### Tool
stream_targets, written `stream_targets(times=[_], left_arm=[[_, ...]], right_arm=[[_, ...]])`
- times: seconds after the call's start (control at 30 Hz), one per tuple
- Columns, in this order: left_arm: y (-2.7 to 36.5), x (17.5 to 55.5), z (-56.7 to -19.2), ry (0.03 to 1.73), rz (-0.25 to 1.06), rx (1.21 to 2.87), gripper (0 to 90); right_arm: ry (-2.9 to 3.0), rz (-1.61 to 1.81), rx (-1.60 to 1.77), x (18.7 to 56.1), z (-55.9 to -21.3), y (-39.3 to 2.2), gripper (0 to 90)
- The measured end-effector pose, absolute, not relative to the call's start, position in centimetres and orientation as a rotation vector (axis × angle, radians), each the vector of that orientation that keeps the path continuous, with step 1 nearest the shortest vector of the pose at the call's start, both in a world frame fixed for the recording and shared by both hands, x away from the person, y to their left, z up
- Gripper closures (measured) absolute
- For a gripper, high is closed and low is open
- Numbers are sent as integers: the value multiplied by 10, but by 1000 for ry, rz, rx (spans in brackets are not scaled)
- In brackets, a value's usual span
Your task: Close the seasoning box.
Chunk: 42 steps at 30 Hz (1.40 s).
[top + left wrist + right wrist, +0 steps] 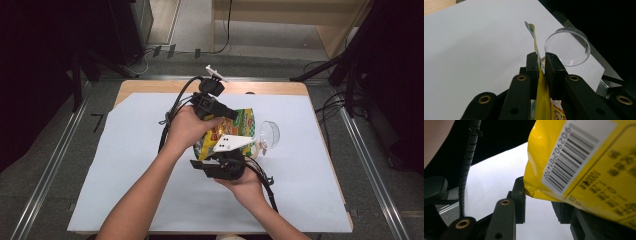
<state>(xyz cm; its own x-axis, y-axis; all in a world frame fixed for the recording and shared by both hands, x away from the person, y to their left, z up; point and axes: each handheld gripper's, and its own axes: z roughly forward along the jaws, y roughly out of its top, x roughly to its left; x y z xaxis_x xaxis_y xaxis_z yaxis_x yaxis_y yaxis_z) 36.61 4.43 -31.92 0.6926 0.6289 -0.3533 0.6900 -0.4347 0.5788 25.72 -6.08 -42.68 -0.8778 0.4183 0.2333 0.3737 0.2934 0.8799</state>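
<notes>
Near centre frame in the high view, above the white sheet [130, 165] covering the bench [150, 86]: a yellow snack bag [220, 134] held up between two hand-held grippers, with a clear plastic cup [269, 134] lying on its side just right of it. Left gripper [212, 102] above the bag, gripped by the left hand [185, 127]; right gripper [225, 162] below it, cradled in the right hand [247, 185]. In the left gripper view, left gripper [541, 58] jaws clenched on the thin upper edge of the bag [541, 100], the sealed strip rising between them toward upper centre, the cup [567, 46] beyond at right, its open mouth facing the camera. In the right gripper view, right gripper [541, 200] jaws standing apart, the bag [579, 162] with its barcode filling the upper right, its lower corner resting against the left jaw; hard to tell whether the right jaw presses on it.
</notes>
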Motion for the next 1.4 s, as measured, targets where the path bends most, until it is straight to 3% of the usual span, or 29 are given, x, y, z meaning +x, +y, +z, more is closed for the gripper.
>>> stream_targets(times=[1.4], left_arm=[[39, 369, -318, 1012, -108, 2203, 822]], right_arm=[[2514, 1709, 801, 260, -425, -63, 677]])
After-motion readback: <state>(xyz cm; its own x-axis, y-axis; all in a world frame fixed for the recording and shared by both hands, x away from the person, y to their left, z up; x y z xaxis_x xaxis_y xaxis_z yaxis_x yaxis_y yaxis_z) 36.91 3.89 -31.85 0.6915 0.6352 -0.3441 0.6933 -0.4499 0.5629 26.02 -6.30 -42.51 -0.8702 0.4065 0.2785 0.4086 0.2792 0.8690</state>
